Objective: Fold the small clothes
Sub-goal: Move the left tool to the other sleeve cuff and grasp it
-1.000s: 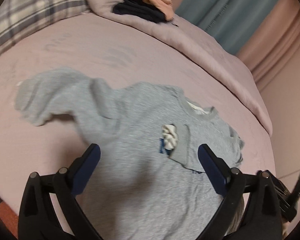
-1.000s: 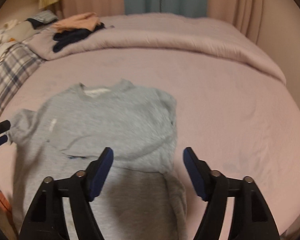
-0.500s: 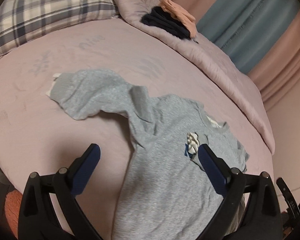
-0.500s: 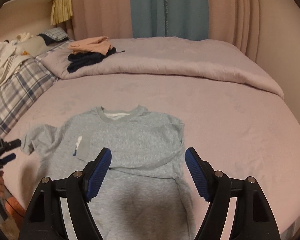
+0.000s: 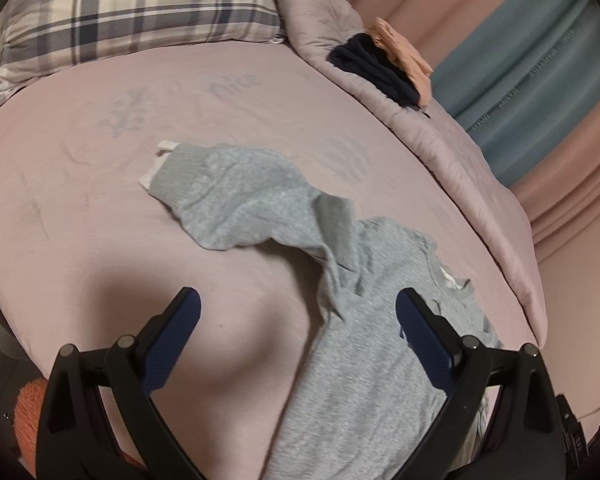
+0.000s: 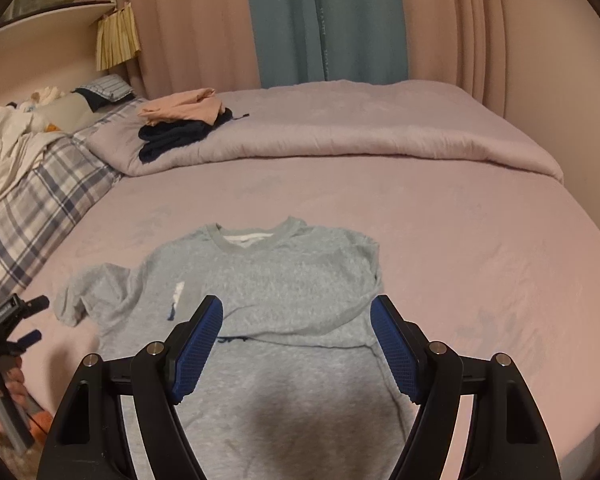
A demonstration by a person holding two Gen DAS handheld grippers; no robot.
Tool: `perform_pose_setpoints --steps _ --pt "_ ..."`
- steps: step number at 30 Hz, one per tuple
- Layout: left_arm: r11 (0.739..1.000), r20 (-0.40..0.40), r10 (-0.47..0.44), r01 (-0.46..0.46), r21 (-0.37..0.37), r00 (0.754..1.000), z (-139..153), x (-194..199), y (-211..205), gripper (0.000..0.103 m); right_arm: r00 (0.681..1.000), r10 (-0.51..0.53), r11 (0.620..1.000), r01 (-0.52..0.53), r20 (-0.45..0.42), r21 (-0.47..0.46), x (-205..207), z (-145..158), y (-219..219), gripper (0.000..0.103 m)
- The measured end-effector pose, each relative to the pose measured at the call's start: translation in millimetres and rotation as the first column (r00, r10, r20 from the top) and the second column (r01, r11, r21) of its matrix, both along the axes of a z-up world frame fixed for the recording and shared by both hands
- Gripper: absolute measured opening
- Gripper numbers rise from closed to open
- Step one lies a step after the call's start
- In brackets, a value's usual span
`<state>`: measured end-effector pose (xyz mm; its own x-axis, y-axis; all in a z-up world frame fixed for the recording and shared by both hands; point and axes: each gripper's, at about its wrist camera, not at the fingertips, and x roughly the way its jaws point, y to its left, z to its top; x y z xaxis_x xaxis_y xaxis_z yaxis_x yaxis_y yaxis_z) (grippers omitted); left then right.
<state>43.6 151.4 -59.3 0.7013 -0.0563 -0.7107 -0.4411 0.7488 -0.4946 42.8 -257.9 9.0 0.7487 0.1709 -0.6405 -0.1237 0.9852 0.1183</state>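
Two tools, left tool (image 5: 296, 344) and right tool (image 6: 296, 350), gape wide, empty — grey sweatshirt (image 6: 276, 280) half-folded on bed (image 6: 460, 240); next, likely grasp loose sleeve (image 5: 220, 196).

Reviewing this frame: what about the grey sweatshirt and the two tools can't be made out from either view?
- grey sweatshirt hem: cut off by the bottom edge and the right tool in the right wrist view.
- Chest print: behind the left tool finger in the left wrist view; too small in the other.
- Folded-over sleeve's cuff: partly behind a right tool finger.
- Stacked clothes on the duvet: too far to identify.
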Motion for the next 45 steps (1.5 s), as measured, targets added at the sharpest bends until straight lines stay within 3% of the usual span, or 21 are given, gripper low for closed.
perform_pose_setpoints --steps 15,22,34,45 --pt "0.989 -0.032 0.107 -0.109 -0.099 0.994 -20.2 3.0 41.0 0.097 1.000 -0.028 1.000 0.028 -0.012 0.007 -1.8 0.1 2.9 0.076" --pt "0.974 -0.036 0.154 -0.158 -0.161 0.987 -28.0 5.4 59.1 0.091 0.999 -0.031 0.999 0.031 -0.022 -0.004 -0.5 -0.6 5.1 0.076" --pt "0.937 -0.145 0.244 -0.272 -0.220 0.959 -65.0 24.9 92.2 0.069 0.998 -0.045 0.999 0.045 -0.046 -0.019 2.3 -4.8 7.3 0.076" --pt "0.892 -0.123 0.292 -0.316 -0.322 0.949 -78.5 25.6 111.3 0.039 0.997 -0.051 0.999 0.050 -0.056 -0.021 4.2 -6.7 7.4 0.076"
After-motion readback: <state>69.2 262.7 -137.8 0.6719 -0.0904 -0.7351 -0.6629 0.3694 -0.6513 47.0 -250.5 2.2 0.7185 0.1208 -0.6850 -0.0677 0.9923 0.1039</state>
